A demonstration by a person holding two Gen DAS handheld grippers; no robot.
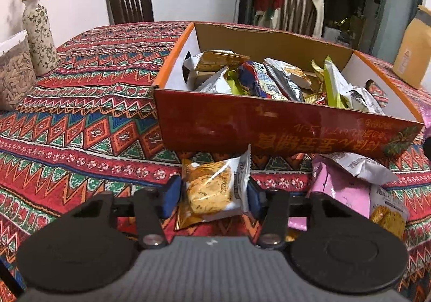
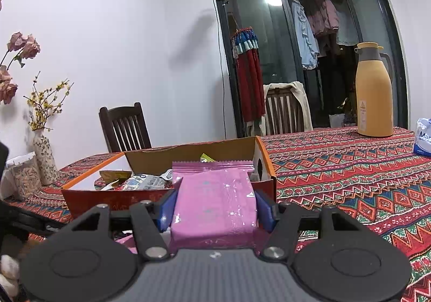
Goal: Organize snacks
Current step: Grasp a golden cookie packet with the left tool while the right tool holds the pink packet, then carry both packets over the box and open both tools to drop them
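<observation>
2 grippers are each holding 1 snack in front of the cardboard box (image 1: 269,137). The left gripper (image 1: 211,195) is pointing down at the counter (image 1: 80,124), its jaws gripping a clear-fronted cracker packet (image 1: 212,191) by its 2 sides; the packet is lying just in front of the box's red front wall. The right gripper (image 2: 215,209) is pointing nearly level, its jaws pressing on both sides of a pink packet (image 2: 215,202) that is sitting raised before the box (image 2: 188,151). Many wrapped snacks (image 1: 269,81) are lying piled inside the box. More packets, including another pink packet (image 1: 339,188), are lying on the counter to the right of the left gripper. A floral vase (image 1: 39,35) and a yellow flask (image 2: 373,92) are standing well apart from the box.
</observation>
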